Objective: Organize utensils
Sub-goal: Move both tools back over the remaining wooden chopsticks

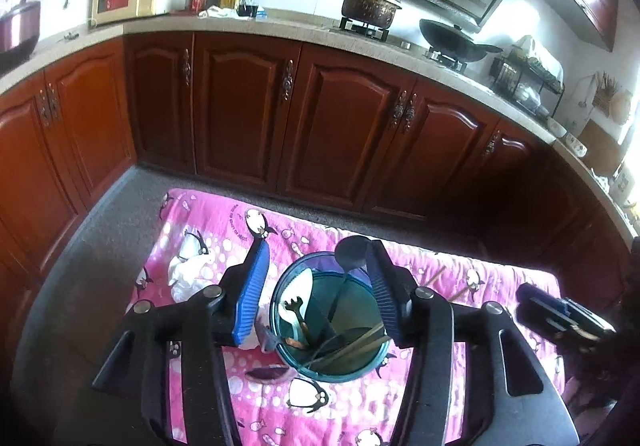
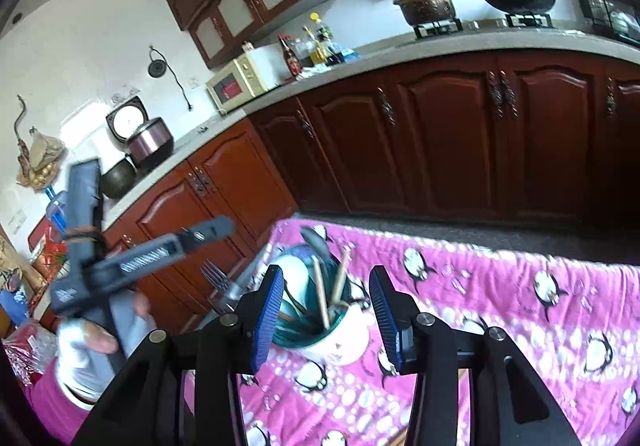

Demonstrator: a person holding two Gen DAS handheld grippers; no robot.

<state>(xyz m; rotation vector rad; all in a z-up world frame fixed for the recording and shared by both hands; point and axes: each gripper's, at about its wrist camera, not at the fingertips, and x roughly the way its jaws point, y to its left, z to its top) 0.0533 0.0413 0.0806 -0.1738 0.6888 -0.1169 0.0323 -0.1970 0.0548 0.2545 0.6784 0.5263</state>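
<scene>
- Here the left gripper hangs above the teal utensil holder, its blue fingers spread wide and grasping nothing.
- The holder stands on the pink penguin cloth, with a black ladle, a small fork and chopsticks inside.
- The right gripper is likewise released, the holder just ahead between its fingers.
- Loose chopsticks lie on the cloth to the right.

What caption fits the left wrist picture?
Open left gripper poised above a teal utensil holder full of cutlery on a pink penguin cloth.
</scene>
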